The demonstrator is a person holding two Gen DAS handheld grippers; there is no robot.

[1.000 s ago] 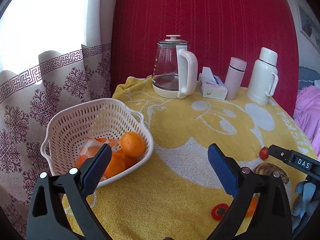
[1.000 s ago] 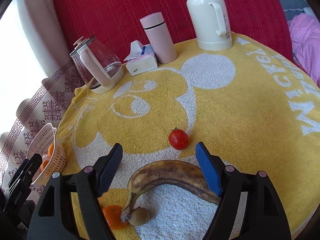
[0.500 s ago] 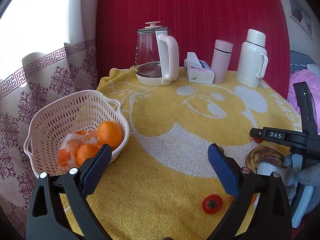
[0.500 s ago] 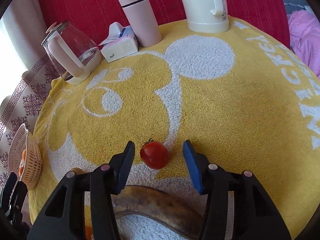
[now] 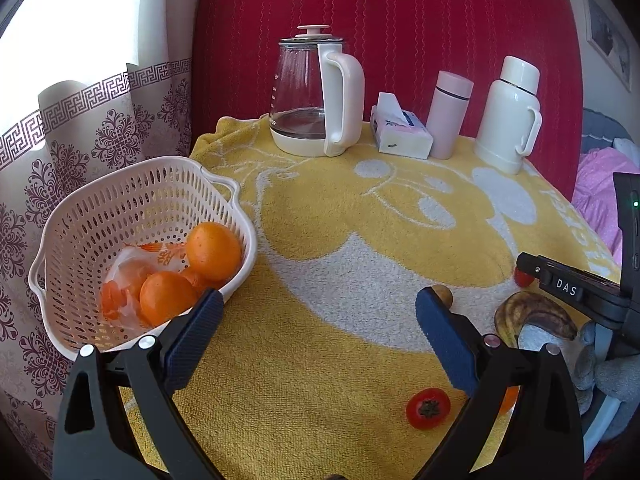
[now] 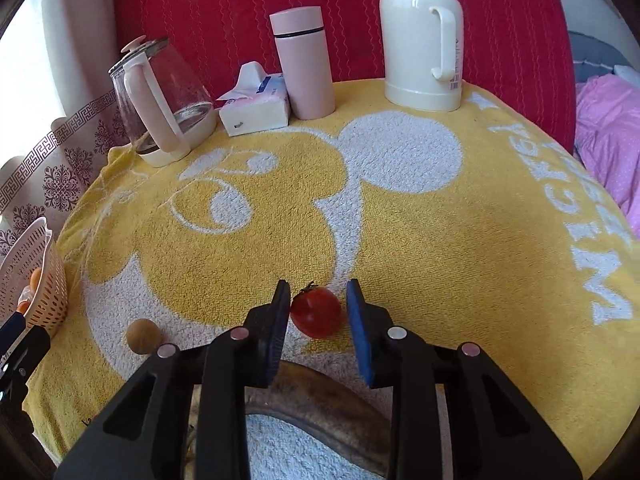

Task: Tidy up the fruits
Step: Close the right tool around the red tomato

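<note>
I am holding my right gripper (image 6: 318, 306) low over the yellow towel (image 6: 440, 240), its jaws parted around a small red tomato (image 6: 316, 312): the left pad is just about touching it, the right pad standing apart. A browned banana (image 6: 320, 404) is lying beneath the gripper (partly hidden by it). My left gripper (image 5: 318, 322) is hanging wide open with nothing between its pads, beside the white basket (image 5: 80, 216) holding oranges (image 5: 214, 246). Another tomato (image 5: 428, 408) is sitting near its right finger.
</note>
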